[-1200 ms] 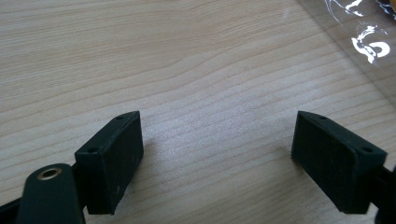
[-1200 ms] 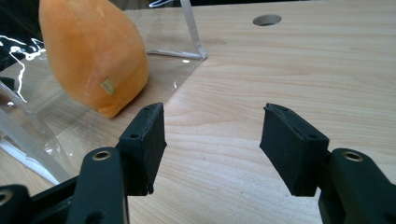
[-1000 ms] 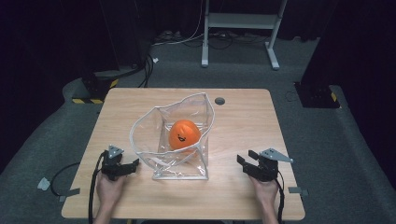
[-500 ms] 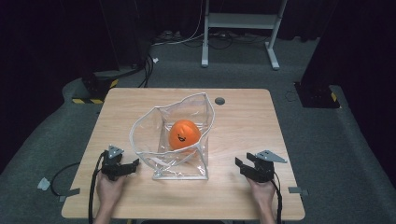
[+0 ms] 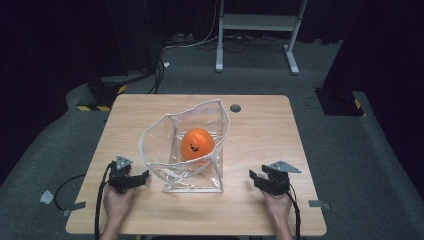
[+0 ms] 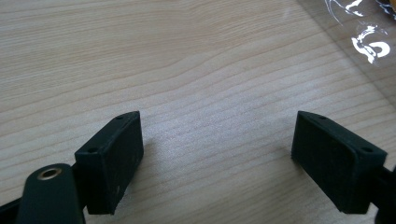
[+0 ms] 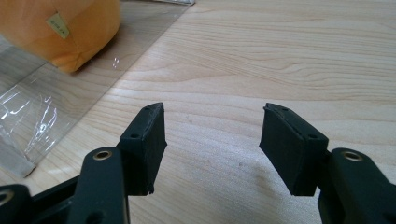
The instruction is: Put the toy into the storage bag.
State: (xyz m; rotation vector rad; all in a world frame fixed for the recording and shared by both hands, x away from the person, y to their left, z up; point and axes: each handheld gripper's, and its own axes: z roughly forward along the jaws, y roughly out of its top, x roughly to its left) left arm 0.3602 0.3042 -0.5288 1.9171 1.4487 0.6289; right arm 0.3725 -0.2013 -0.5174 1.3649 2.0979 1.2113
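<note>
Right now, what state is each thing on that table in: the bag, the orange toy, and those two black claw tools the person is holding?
Clear plastic bag: standing on the table, mouth wide open, crinkled.
Orange toy: inside the bag, sitting upright, its smiling face towards the person.
Left gripper: open, nothing between the jaws, beside the bag and apart from it.
Right gripper: open, empty, off to the bag's other side.
Table: bare wood around the bag.

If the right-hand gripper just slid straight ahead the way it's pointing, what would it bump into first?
Probably the clear plastic bag: the right gripper, fingers open and empty, points across bare table toward the bag's edge, with the orange plush toy inside it.
</note>
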